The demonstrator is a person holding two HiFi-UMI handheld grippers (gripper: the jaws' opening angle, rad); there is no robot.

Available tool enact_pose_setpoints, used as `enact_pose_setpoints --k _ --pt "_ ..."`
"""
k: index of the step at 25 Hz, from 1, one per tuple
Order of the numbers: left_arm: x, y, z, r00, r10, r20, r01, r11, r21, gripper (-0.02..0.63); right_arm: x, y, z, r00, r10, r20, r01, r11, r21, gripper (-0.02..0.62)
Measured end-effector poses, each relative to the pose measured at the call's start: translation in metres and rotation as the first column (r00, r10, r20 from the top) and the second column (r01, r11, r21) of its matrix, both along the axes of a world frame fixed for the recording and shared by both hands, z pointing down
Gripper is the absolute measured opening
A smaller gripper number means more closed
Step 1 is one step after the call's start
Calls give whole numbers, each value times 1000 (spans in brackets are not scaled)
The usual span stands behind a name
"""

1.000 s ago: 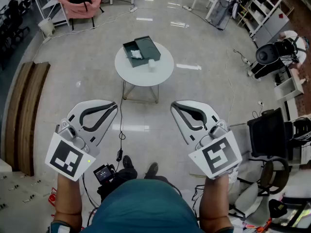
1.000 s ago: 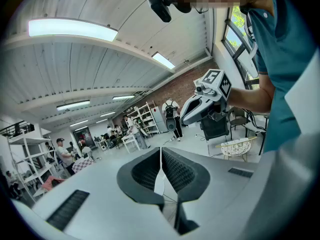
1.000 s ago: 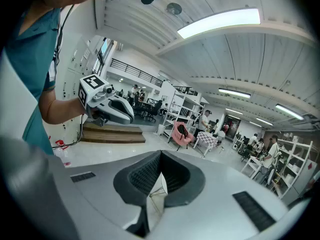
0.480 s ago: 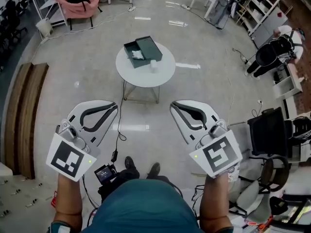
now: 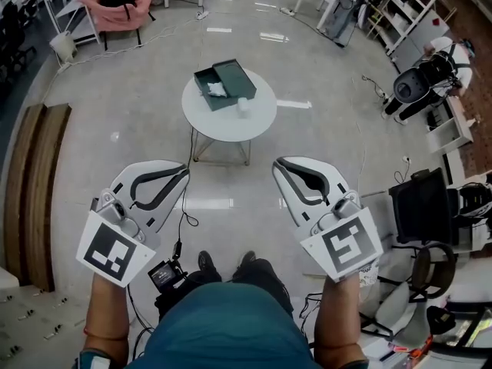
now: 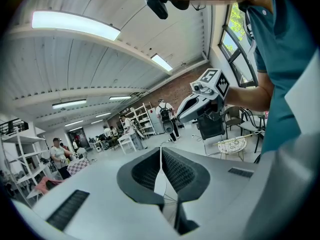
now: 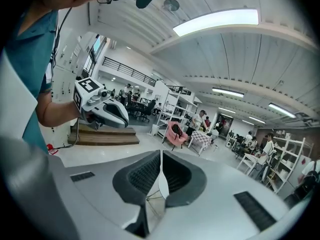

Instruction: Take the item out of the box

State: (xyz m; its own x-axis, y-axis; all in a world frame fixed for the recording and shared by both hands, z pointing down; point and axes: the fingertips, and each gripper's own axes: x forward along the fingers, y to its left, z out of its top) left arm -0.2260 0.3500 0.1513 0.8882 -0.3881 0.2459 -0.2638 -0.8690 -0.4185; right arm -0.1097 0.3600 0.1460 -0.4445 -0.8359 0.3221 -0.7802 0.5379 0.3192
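Observation:
A dark green box [image 5: 225, 82] lies open on a small round white table [image 5: 254, 121] some way ahead of me, with a white item [image 5: 216, 89] inside it. A small white object [image 5: 243, 104] stands on the table beside the box. My left gripper [image 5: 183, 170] and right gripper [image 5: 277, 165] are held side by side over the floor, well short of the table. Both are shut with nothing between the jaws. The left gripper view shows the left gripper [image 6: 161, 149] with its pads meeting. The right gripper [image 7: 161, 154] shows the same in its own view.
A black cable [image 5: 189, 177] runs over the floor from the table toward my feet. Wooden planks [image 5: 34, 179] lie at the left, and a pink chair [image 5: 114, 0] stands at the back left. Shelves [image 5: 400, 18], a bent-over person [image 5: 429, 71] and a black office chair [image 5: 419, 210] are at the right.
The person's feet have shifted in a step toward the table, and both grippers sit slightly lower in the head view. Both stay shut and empty.

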Motion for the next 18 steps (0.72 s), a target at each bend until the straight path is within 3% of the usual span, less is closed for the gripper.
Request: enact_pose_setpoints --k 6,18 --pt "9 -18 7 1000 -17 -4 17 1000 -13 28 10 -25 4 1000 -9 9 9 1000 -2 40" --pt "39 -59 5 992 -126 11 126 992 -7 28 40 -82 1 992 -123 20 123 992 18 40"
